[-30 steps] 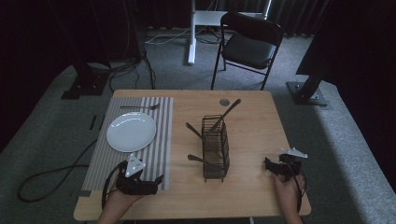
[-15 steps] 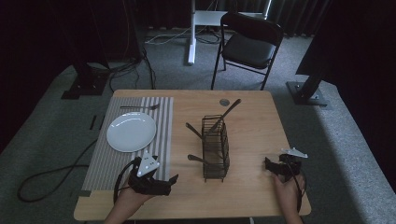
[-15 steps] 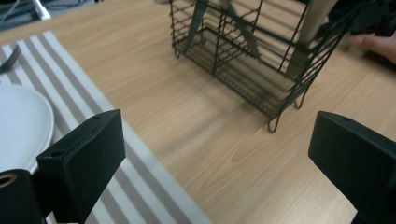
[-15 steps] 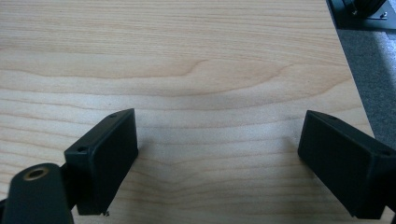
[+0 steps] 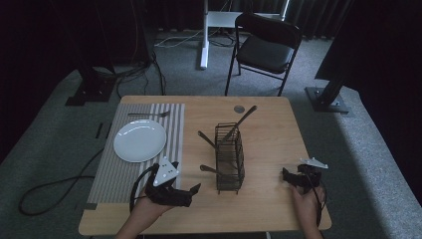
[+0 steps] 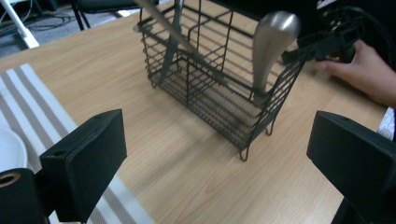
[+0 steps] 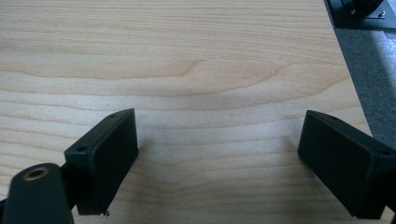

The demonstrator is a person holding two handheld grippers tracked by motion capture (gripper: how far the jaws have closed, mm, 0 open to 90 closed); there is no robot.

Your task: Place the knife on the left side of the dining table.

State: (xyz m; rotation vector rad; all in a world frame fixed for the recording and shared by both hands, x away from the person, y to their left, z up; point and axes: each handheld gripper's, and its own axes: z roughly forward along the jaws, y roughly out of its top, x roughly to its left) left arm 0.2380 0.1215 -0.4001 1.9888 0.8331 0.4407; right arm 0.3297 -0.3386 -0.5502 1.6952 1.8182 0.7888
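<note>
High view overhead, facing forward-down over whole surface; left gripper view close, low, facing wire cutlery basket, shared with high view; right gripper view close above bare wood.

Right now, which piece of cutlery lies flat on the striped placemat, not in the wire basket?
The fork beyond the white plate; the other utensils stand tilted in the wire cutlery basket.

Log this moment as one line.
left gripper: open, facing wire caddy | right gripper: open, over bare table | plate: on placemat
</note>
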